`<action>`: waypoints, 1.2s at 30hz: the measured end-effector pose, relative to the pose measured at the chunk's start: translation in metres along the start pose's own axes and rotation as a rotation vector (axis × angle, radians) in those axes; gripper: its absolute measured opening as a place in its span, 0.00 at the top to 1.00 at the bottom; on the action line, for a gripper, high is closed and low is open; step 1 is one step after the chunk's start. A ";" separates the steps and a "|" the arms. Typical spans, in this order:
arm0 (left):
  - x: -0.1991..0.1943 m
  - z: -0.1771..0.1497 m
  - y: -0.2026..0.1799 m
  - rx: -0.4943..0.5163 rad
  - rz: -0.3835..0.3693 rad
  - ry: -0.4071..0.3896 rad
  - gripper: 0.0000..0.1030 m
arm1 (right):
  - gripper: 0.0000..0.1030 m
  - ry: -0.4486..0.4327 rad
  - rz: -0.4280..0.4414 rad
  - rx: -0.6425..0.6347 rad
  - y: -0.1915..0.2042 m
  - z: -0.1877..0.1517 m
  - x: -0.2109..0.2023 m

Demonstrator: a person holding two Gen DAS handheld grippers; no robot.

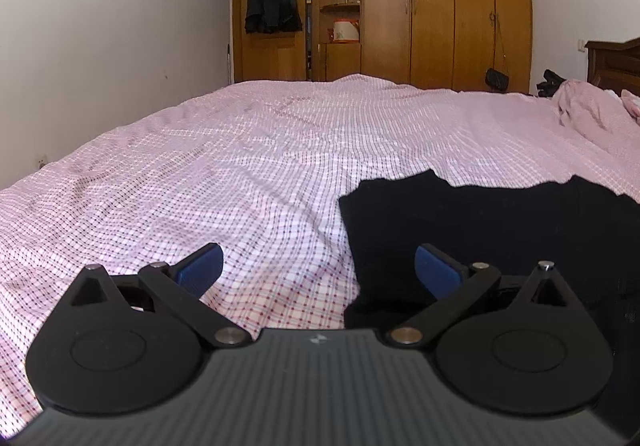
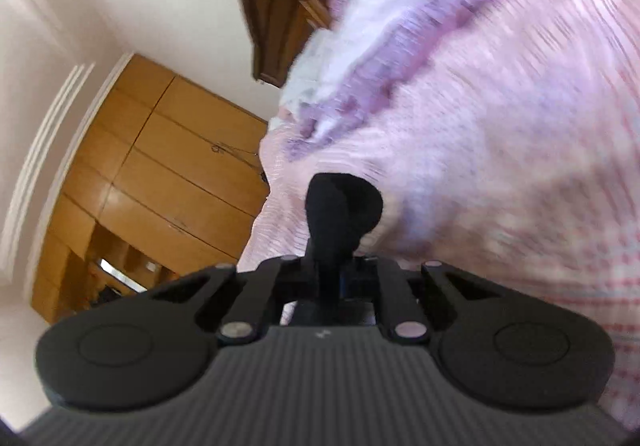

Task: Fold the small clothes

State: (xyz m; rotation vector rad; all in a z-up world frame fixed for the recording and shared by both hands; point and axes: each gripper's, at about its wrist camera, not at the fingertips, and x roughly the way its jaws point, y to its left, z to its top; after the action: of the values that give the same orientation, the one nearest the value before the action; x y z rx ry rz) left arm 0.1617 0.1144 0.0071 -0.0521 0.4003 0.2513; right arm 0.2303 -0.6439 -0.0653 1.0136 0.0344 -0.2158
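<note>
Folding barely begun: black garment [image 1: 480, 230] lies mostly flat on the pink checked bed [image 1: 240, 165], right claw [image 2: 332, 246] clenched on a bunched edge of it, left claw [image 1: 318, 266] released, hovering beside it.

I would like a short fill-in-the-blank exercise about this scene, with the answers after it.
1. The black garment lies on a checked bedspread coloured ____.
2. The left gripper has its blue fingers ____.
3. The right gripper is shut on a piece of ____ cloth.

Answers: pink; open; black
</note>
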 end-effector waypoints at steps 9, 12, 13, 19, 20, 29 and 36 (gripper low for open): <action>0.000 0.016 0.015 -0.077 -0.024 0.006 0.00 | 0.89 0.065 0.121 -0.411 0.174 -0.018 0.002; -0.002 0.022 0.020 -0.101 -0.027 0.002 0.00 | 0.89 0.120 0.228 -0.540 0.238 -0.051 -0.003; -0.003 0.024 0.023 -0.116 -0.035 0.008 0.00 | 0.89 0.137 0.260 -0.577 0.258 -0.065 -0.004; -0.009 0.032 0.036 -0.171 -0.065 0.023 0.00 | 0.89 0.218 0.374 -0.806 0.357 -0.162 -0.013; -0.009 0.033 0.037 -0.165 -0.061 0.021 0.00 | 0.89 0.228 0.385 -0.833 0.367 -0.176 -0.015; -0.016 0.045 0.048 -0.120 -0.067 -0.005 0.00 | 0.89 0.253 0.426 -1.047 0.431 -0.254 -0.042; -0.018 0.051 0.054 -0.155 -0.073 -0.011 0.00 | 0.89 0.249 0.437 -1.048 0.450 -0.267 -0.050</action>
State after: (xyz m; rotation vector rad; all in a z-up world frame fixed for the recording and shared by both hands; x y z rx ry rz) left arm 0.1518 0.1676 0.0614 -0.2174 0.3669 0.2105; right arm 0.2881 -0.1812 0.1769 -0.0190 0.1342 0.3181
